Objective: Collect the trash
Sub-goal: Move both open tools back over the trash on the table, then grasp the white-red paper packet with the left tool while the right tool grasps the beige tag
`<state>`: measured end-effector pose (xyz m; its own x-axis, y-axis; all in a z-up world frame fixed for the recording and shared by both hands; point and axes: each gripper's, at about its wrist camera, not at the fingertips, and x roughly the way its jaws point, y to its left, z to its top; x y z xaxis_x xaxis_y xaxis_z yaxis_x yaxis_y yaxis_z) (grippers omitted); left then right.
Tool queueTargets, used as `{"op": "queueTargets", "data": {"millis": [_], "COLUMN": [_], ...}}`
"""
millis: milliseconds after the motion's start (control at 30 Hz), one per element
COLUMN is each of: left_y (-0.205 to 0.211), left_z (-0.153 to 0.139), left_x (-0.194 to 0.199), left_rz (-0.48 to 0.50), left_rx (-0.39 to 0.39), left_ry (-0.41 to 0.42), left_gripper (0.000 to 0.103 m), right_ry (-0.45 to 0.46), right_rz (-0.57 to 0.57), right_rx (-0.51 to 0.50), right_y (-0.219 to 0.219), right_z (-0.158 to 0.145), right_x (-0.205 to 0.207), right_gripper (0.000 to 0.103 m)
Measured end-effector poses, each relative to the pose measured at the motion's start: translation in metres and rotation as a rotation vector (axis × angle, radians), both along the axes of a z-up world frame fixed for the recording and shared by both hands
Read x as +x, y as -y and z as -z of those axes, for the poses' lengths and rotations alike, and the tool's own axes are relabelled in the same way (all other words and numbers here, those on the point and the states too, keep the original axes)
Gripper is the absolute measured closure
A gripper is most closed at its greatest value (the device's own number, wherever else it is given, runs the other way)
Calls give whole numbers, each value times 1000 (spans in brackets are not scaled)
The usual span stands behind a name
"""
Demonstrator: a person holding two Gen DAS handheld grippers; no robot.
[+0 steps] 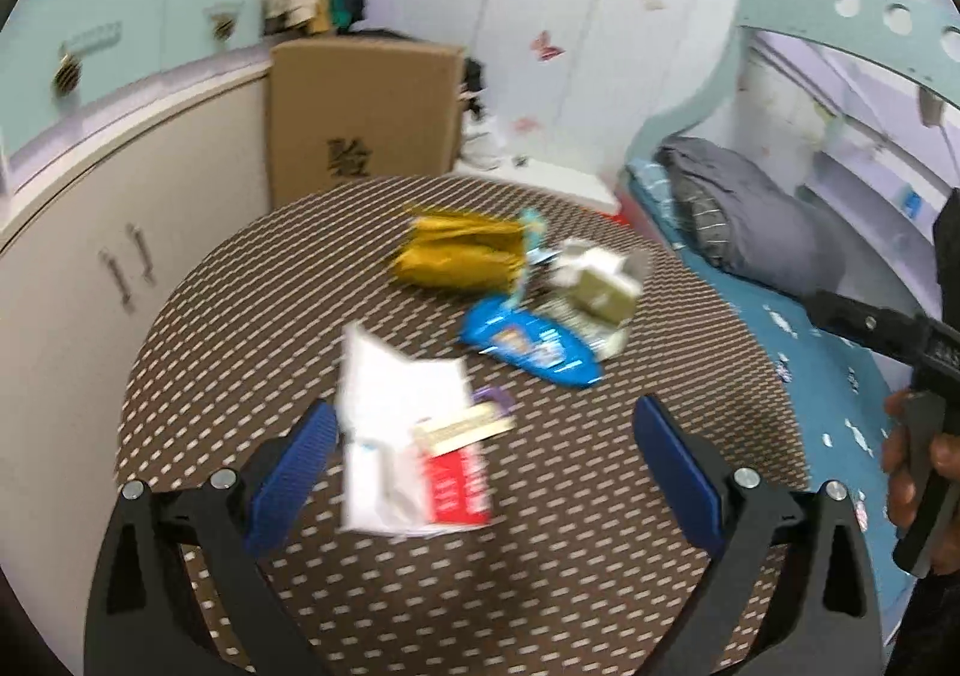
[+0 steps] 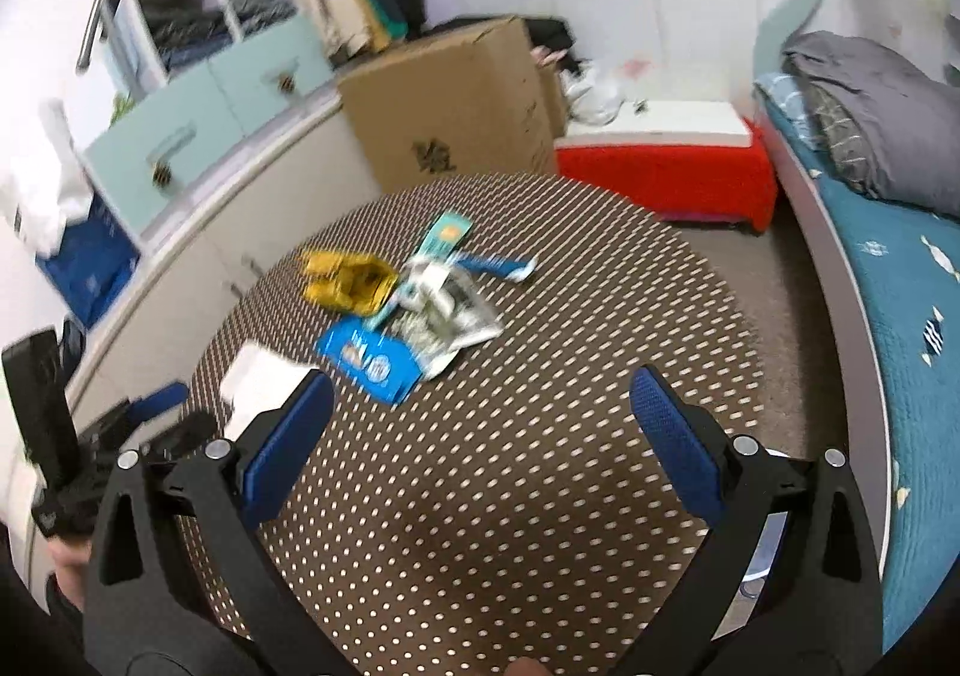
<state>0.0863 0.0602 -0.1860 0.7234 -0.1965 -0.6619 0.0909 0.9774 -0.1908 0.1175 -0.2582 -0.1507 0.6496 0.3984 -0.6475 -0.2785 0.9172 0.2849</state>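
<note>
Litter lies on a round brown dotted table (image 1: pixel 600 496) (image 2: pixel 570 436): a yellow wrapper (image 1: pixel 456 253) (image 2: pixel 348 280), a blue wrapper (image 1: pixel 531 343) (image 2: pixel 375 361), a crumpled grey-green packet (image 1: pixel 600 286) (image 2: pixel 450 316), a light-blue strip (image 2: pixel 447 238), and white paper (image 1: pixel 390 412) (image 2: pixel 258 382) lying over a red-and-white packet (image 1: pixel 459 487). My left gripper (image 1: pixel 486 466) hovers open over the white paper and red packet, with its fingers either side. My right gripper (image 2: pixel 480 436) is open above bare tabletop, nearer than the blue wrapper. The frames are motion-blurred.
A cardboard box (image 1: pixel 366 111) (image 2: pixel 456 99) stands behind the table beside a curved white cabinet (image 1: pixel 90 232). A red-covered stool (image 2: pixel 666 178) sits far right. A bed (image 2: pixel 900 286) with a grey blanket runs along the right. A person's hand (image 1: pixel 918 448) holds the other gripper's handle.
</note>
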Motion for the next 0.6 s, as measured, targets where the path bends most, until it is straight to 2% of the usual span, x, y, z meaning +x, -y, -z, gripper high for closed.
{"op": "queueTargets", "data": {"millis": [333, 500, 600], "left_y": [-28, -37, -43], "left_z": [27, 38, 42], "left_x": [-2, -1, 2], "left_rz": [-63, -85, -95], "left_rx": [32, 39, 40], "left_ry": [-57, -81, -91], "left_gripper": [7, 7, 7], "right_ry": [-48, -48, -30], "right_rz": [-290, -392, -447], "right_rx": [-153, -247, -279], "right_y": [-97, -139, -159], "right_z": [53, 80, 89], "right_x": [10, 23, 26], "right_gripper": [7, 39, 42]}}
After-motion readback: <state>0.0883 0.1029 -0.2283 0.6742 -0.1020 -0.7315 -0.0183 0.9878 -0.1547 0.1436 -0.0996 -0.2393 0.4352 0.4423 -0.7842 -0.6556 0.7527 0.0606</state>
